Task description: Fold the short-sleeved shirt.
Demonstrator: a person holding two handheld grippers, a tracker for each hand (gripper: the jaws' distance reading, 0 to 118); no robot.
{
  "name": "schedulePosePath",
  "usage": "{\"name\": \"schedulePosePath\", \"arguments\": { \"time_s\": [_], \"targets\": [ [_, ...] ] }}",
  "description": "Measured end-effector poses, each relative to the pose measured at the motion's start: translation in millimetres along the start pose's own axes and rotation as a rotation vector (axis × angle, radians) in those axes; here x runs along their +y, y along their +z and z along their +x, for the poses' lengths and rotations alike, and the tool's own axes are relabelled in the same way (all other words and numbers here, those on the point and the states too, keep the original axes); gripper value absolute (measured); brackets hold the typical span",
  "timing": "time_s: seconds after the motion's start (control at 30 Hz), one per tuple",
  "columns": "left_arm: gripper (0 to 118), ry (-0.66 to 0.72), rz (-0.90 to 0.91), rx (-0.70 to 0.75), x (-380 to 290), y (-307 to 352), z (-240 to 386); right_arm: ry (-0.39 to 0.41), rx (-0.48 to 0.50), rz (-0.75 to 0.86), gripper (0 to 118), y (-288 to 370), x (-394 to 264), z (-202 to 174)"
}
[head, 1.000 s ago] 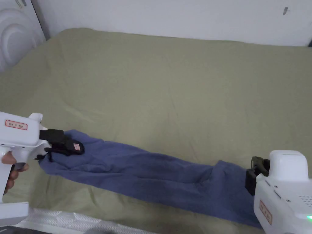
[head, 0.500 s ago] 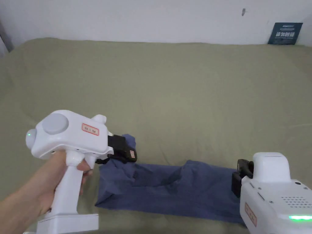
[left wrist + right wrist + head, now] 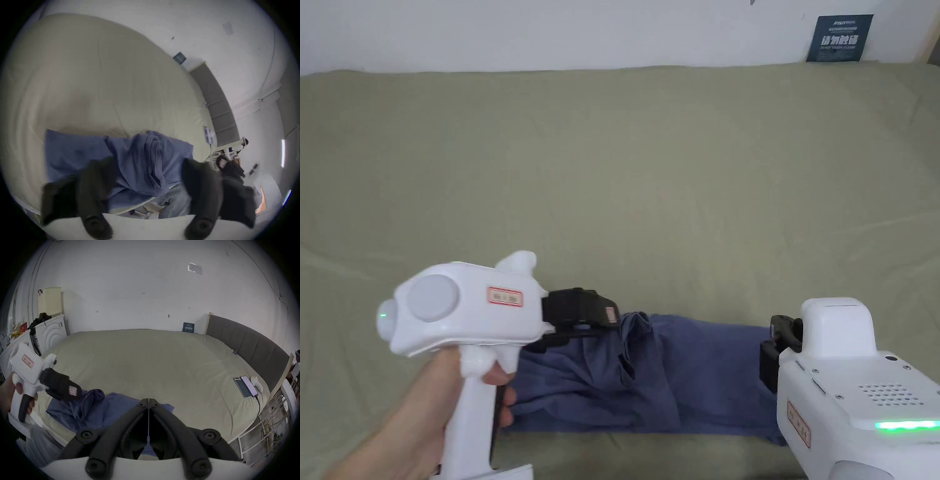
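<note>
Pinching shirt (image 3: pixel 675 381) end w/ left tool (image 3: pixel 612 322), fabric bunched at its tip; right tool (image 3: pixel 148 400) pressed together on opposite end. Shirt lies on bed (image 3: pixel 650 187) near front edge. Soft, light, limp: prob. grab at hem/corners, not mid-cloth.

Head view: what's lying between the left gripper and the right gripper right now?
Only the blue shirt spans the stretch from the left gripper to the right gripper, bunched in a raised fold by the left one, on the green bedsheet.
</note>
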State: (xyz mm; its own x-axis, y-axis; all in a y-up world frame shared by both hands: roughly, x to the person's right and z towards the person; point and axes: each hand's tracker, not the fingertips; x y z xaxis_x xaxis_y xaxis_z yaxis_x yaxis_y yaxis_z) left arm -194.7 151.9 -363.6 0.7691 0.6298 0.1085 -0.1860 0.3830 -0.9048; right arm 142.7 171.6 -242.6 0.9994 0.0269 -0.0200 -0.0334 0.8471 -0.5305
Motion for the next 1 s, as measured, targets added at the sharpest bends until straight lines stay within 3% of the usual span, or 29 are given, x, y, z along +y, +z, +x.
{"name": "schedulePosePath", "arguments": {
  "time_s": [0.03, 0.23, 0.47, 0.63, 0.8, 1.0],
  "targets": [
    [0, -0.008, 0.039, 0.004, 0, 12, -3, 0.002, 0.005, 0.002, 2, 0, 0, -1],
    [0, 0.033, 0.008, 0.082, -11, 12, -22, -0.003, 0.034, -0.004, 2, -3, 0, -8],
    [0, 0.028, -0.153, -0.070, -27, -88, -4, 0.008, 0.021, -0.017, 2, -6, -2, -7],
    [0, -0.070, -0.219, 0.006, -55, -141, 19, 0.044, -0.016, -0.016, 2, -17, -1, -5],
    [0, -0.134, -0.181, 0.027, -46, -113, 31, 0.022, -0.025, -0.035, 2, -21, -1, -3],
    [0, -0.103, -0.062, -0.040, -24, -8, 3, 0.033, -0.026, -0.032, 2, -17, 0, -9]
  ]
}}
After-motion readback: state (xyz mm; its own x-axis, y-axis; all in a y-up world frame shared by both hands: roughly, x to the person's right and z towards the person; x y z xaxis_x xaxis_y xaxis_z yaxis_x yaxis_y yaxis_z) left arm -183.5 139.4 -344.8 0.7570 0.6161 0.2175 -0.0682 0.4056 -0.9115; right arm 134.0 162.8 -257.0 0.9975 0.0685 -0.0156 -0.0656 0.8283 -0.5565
